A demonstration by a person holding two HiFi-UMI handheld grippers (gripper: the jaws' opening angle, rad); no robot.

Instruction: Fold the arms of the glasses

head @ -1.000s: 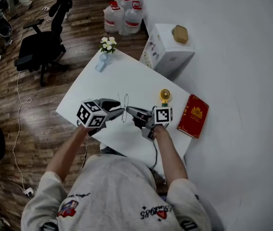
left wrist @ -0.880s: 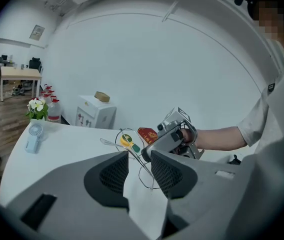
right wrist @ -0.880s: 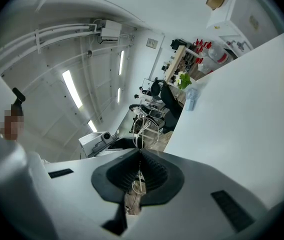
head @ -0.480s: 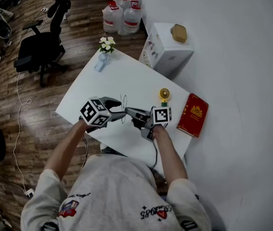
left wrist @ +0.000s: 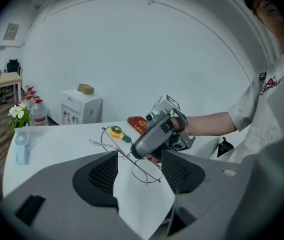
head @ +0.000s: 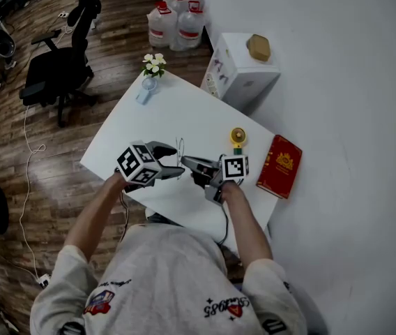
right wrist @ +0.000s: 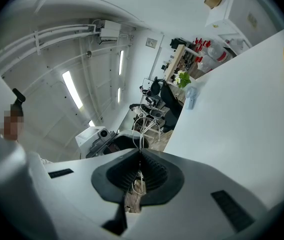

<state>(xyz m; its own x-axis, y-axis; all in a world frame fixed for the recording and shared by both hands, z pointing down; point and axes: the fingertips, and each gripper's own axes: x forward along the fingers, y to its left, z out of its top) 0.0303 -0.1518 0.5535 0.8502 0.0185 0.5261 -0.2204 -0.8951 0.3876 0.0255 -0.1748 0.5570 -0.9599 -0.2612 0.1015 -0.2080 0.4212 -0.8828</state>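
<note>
No readable text: only blurred print on the shirt point(head: 222, 307) and a gold emblem on the red book point(head: 279, 167)

Thin metal-wire glasses point(left wrist: 128, 157), matt white table point(head: 170, 110), wooden floor point(head: 17, 138)

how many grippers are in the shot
2. The left gripper comes in from the left; its jaws have just been opening and stand apart around the glasses, not touching them. The right gripper faces it from the right, shut on the glasses. No others seem hidden.

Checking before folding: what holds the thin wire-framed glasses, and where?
The right gripper grips the glasses at the front frame, beside a lens. The jaws of the left gripper have just been opening around that lens.
</note>
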